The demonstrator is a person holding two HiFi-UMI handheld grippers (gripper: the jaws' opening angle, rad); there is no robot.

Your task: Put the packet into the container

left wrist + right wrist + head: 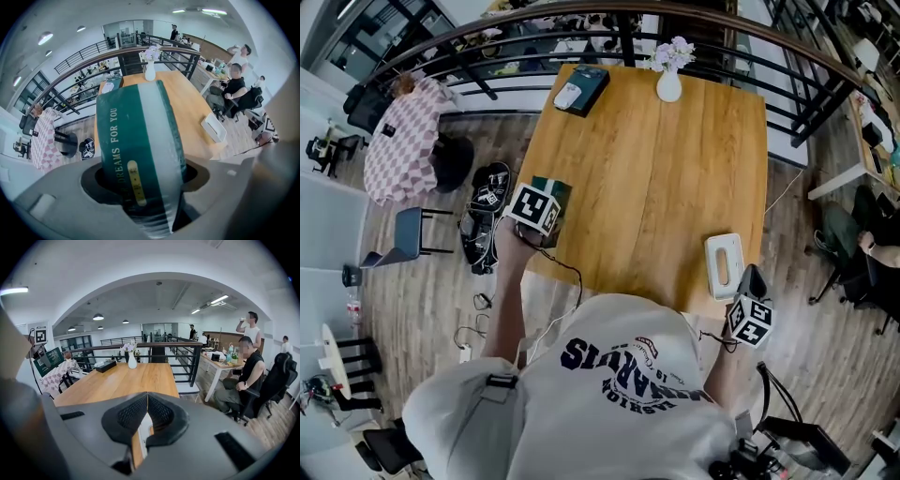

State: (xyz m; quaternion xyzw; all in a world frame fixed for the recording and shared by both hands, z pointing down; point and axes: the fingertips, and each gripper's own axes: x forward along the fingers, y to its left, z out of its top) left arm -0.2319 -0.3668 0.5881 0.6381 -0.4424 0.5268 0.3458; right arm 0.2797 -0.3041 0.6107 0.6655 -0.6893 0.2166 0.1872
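**Head view.** The left gripper (539,214) is at the left edge of the wooden table (656,178), pointing steeply down. The packet (555,190) shows just beyond its marker cube as a dark green slab. It is partly covered by the cube, so contact with the table cannot be judged here. The white container (712,267) lies flat at the table's near right edge, well apart from the packet. The right gripper (753,278) is just beside the container on its near side.

**Left gripper view.** The packet (136,140) fills the centre. It is dark green with a pale band down one side, white lettering reading "DREAMS FOR YOU", and a small yellow oval label near its lower end. It stands lengthwise between the two jaws, which are partly spread and pinch its lower end from both sides. The container (214,127) lies to the right on the table.

**Right gripper view.** The jaws of the right gripper are pressed together, pad against pad, with nothing between them. At the far left, the green packet (48,361) hangs under the left gripper's marker cube.
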